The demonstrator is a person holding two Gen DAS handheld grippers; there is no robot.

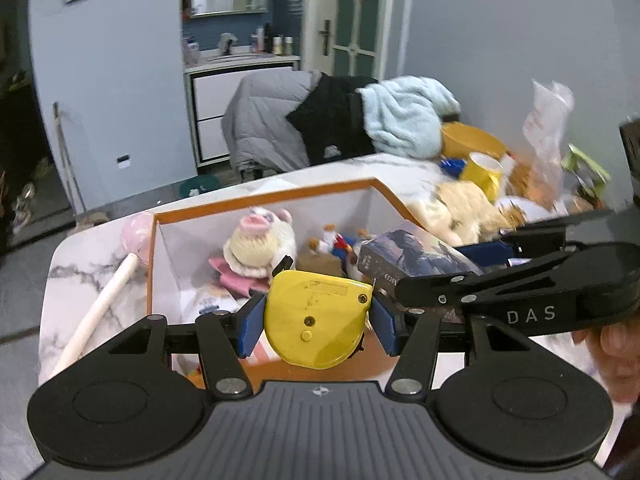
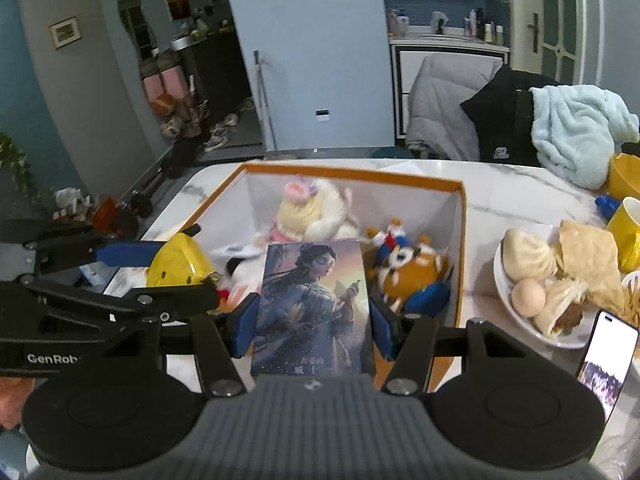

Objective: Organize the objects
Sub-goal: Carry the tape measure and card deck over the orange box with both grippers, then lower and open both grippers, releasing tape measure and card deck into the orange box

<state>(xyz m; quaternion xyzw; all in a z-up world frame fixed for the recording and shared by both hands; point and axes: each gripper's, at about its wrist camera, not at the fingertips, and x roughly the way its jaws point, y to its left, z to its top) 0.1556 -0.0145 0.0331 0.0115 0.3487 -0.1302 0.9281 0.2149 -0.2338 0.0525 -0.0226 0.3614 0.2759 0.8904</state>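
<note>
We judge the sorting partly done: the orange-rimmed box [image 2: 460,216] already holds a fluffy pig doll [image 2: 316,208], a small figure [image 2: 390,234] and a round orange plush [image 2: 412,272], while two more items hang above it in our claws and clutter waits on the marble table [image 2: 500,200].

Going left to right, at nine o'clock of the box a pink lollipop-shaped stick [image 1: 120,264] lies on the tabletop. Our left gripper [image 1: 316,320] is clenched on a tape measure [image 1: 316,320], a hard, glossy yellow plastic case with rounded corners. Our right gripper [image 2: 310,326] grips a flat rectangular card box [image 2: 312,304] with a printed figure, smooth cardboard by its look. At three o'clock, a white plate [image 2: 516,312] carries soft buns and an egg, beside a phone [image 2: 608,356] and a yellow mug [image 2: 628,224], all unsorted.
</note>
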